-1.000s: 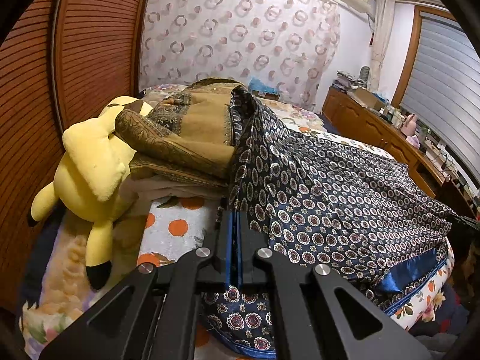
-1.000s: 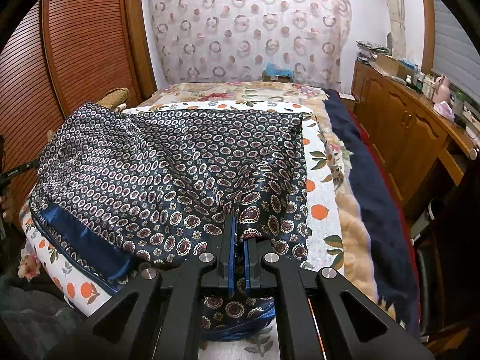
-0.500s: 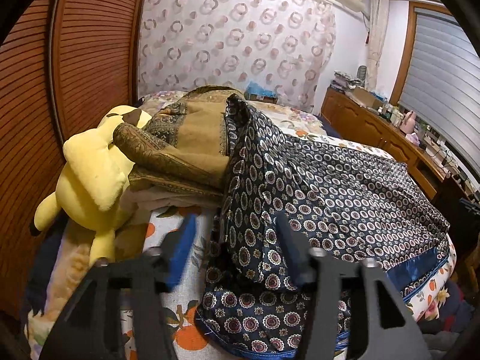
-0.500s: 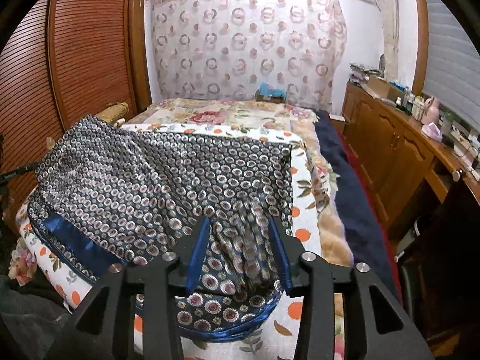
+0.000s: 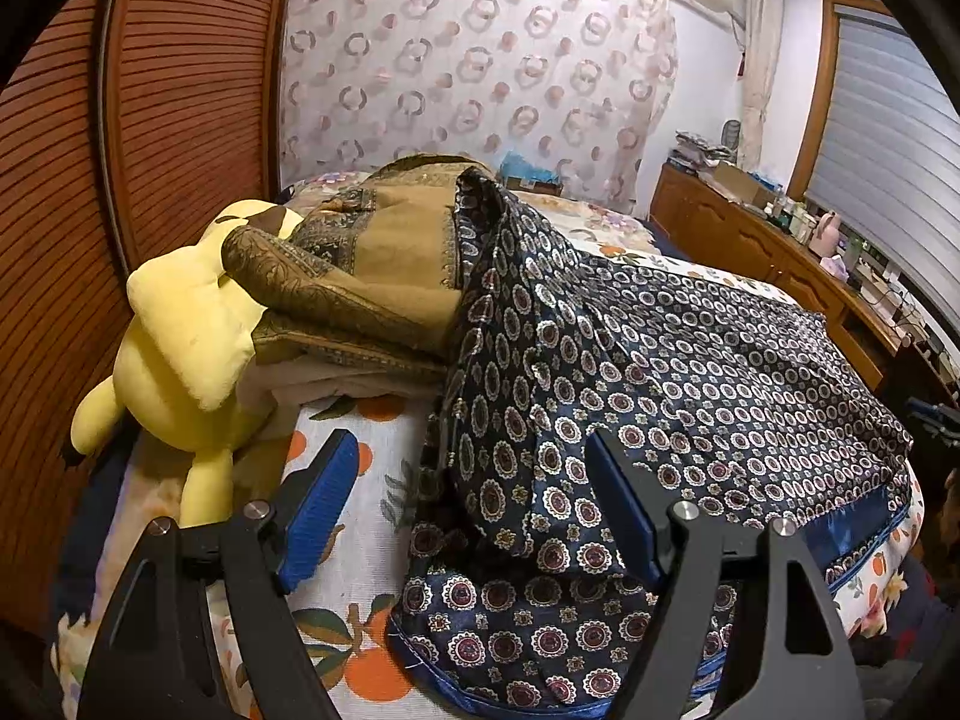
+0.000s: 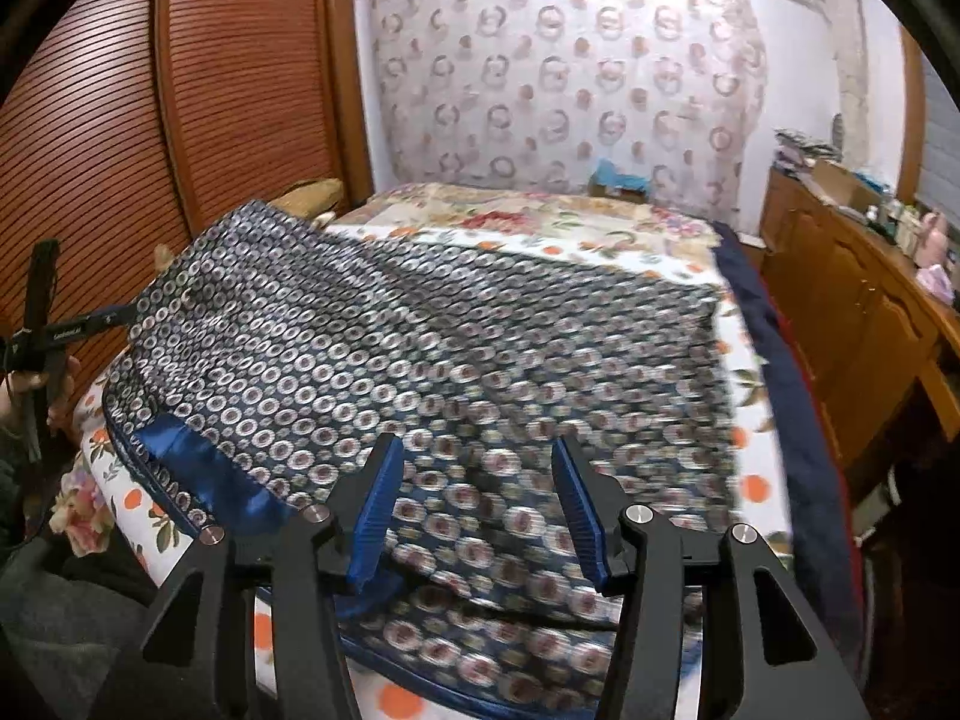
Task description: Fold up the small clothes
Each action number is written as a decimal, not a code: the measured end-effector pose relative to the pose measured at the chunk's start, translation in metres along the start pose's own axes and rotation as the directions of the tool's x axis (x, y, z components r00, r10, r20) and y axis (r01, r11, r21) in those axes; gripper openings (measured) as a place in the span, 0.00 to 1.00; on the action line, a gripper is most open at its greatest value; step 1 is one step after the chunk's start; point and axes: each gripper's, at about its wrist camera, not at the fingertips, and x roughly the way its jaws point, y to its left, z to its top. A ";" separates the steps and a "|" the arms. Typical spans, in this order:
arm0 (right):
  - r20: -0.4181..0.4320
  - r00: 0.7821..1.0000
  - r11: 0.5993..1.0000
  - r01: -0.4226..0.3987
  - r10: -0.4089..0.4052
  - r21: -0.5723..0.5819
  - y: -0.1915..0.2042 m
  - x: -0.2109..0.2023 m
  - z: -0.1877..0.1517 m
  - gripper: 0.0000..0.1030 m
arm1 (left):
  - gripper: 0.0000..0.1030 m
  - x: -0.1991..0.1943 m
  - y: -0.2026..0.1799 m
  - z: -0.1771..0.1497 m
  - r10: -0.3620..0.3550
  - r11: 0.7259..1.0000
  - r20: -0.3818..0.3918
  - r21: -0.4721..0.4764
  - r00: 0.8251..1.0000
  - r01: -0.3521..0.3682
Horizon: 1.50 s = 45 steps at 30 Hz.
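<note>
A dark blue garment [image 5: 690, 372] with a circle print and a satin blue hem lies folded over on the orange-print bed sheet [image 5: 360, 420]. Its far corner drapes up onto a pile of brown fabric. My left gripper [image 5: 474, 480] hovers over the garment's near left edge with its jaws opening and nothing pressed between the blue pads. In the right wrist view the same garment [image 6: 420, 348] spreads across the bed. There my right gripper [image 6: 474, 480] is above the near right edge, jaws opening, with cloth below but none pinched.
A yellow plush toy [image 5: 180, 348] and a brown patterned fabric pile [image 5: 384, 264] sit at the bed's left by the wooden slatted wardrobe doors [image 5: 150, 120]. A wooden dresser [image 6: 858, 324] runs along the right. A hand holding the left gripper's handle [image 6: 36, 330] shows at the left edge.
Both grippers were shut on the garment's near edge a second ago and have opened, letting it drop onto the bed. The right gripper has shifted across the bed, and its view is blurred.
</note>
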 end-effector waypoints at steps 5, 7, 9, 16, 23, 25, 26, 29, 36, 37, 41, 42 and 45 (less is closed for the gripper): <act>-0.055 0.998 0.999 -0.042 0.041 -0.018 0.015 0.028 0.000 0.52 | 0.76 0.001 0.006 0.000 0.009 1.000 0.002 -0.018 1.000 -0.009; -0.073 0.996 0.998 -0.052 0.050 -0.024 0.021 0.039 0.001 0.52 | 0.76 0.003 0.008 -0.001 0.027 0.999 0.000 -0.023 1.000 -0.027; -0.090 0.994 0.998 -0.060 0.057 -0.030 0.028 0.050 0.003 0.52 | 0.76 0.004 0.013 -0.002 0.037 0.999 -0.001 -0.034 0.999 -0.037; -0.137 0.989 0.996 -0.063 0.055 -0.056 0.043 0.076 0.002 0.52 | 0.76 0.005 0.031 -0.002 0.027 0.995 0.003 -0.097 1.000 -0.026; -0.124 0.992 0.998 -0.034 0.026 -0.061 0.049 0.082 -0.003 0.52 | 0.76 0.021 0.032 -0.003 -0.018 0.994 -0.033 -0.109 0.999 0.014; -0.115 0.993 0.997 -0.027 0.019 -0.070 0.050 0.080 -0.006 0.54 | 0.74 0.023 0.030 -0.005 -0.040 0.993 -0.045 -0.111 0.998 0.035; -0.111 0.994 0.997 -0.025 0.017 -0.073 0.051 0.080 -0.007 0.55 | 0.65 0.025 0.030 -0.006 -0.050 0.993 -0.047 -0.111 0.998 0.044; -0.099 0.995 0.996 -0.011 0.003 -0.086 0.055 0.078 -0.011 0.56 | 0.49 0.031 0.030 -0.007 -0.067 0.991 -0.074 -0.118 0.995 0.058; -0.098 0.995 0.997 -0.009 0.001 -0.083 0.053 0.074 -0.014 0.57 | 0.42 0.039 0.026 -0.008 -0.068 0.993 -0.110 -0.099 0.992 0.058; -0.098 0.995 0.997 -0.009 0.001 -0.082 0.052 0.074 -0.013 0.57 | 0.39 0.040 0.024 -0.008 -0.073 0.994 -0.115 -0.095 0.991 0.062; -0.097 0.995 0.997 -0.007 -0.001 -0.083 0.052 0.074 -0.013 0.57 | 0.04 0.042 0.019 -0.008 -0.116 0.991 -0.119 -0.085 0.986 0.107; -0.097 0.995 0.997 -0.009 0.001 -0.081 0.052 0.074 -0.013 0.57 | 0.04 0.040 0.015 -0.007 -0.123 0.990 -0.106 -0.074 0.987 0.116; -0.096 0.995 0.997 -0.018 0.011 -0.070 0.050 0.074 -0.013 0.57 | 0.03 0.032 0.006 0.000 -0.166 0.985 -0.067 -0.064 0.984 0.162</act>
